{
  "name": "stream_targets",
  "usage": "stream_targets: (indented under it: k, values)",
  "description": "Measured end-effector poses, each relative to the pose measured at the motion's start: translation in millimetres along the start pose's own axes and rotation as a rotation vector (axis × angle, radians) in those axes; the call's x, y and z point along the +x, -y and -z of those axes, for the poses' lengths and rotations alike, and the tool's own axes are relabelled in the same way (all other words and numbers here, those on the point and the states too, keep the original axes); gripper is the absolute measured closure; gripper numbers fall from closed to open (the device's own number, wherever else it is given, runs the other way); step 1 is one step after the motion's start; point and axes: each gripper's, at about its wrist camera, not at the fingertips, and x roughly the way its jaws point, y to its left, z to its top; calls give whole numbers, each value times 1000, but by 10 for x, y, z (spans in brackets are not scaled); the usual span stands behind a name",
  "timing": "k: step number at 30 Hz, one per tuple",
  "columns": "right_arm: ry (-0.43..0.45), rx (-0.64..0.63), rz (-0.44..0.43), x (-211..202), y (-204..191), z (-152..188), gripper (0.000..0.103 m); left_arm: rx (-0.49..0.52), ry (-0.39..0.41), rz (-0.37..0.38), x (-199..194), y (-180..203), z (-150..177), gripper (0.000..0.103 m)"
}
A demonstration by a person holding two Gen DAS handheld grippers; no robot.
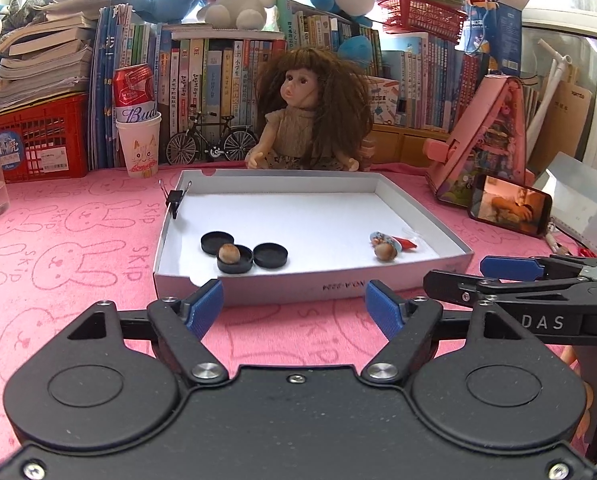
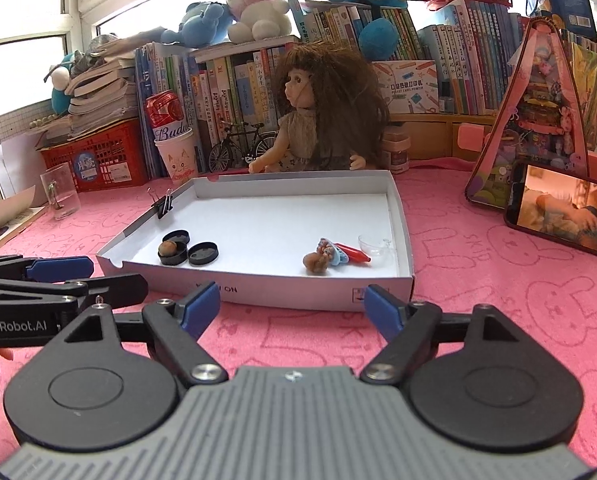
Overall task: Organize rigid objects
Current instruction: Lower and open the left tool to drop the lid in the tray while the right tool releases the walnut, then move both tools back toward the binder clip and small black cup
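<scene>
Left gripper (image 1: 294,307) jaws wide apart, holding nothing, right gripper (image 2: 292,307) likewise, both short of white tray (image 1: 306,286).

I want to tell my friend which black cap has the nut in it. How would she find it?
Look for the white shallow box in front of the curly-haired doll. Near its front left corner sit three round black caps close together. Pick the middle cap, nearest the front wall: it alone holds a brown nut; the other two show nothing in them.
</scene>
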Motion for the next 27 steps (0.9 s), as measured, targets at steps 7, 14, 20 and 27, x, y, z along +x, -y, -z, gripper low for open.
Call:
stream_targets:
  k: [7,14,20,27]
  values:
    - [29,-47,0,-309,-6,305,15,58,-6,6,-253,48,259,26]
    - [51,-73,-11,-530,-45,545,14,64,-16,35,-477,52,445,26]
    - [58,-120,-40,-604,-150,713,13,108,-7,52,-669,30,619,24]
    - [56,-178,-24,-597,-288,820,11,142,-45,95,-725,88,791,23]
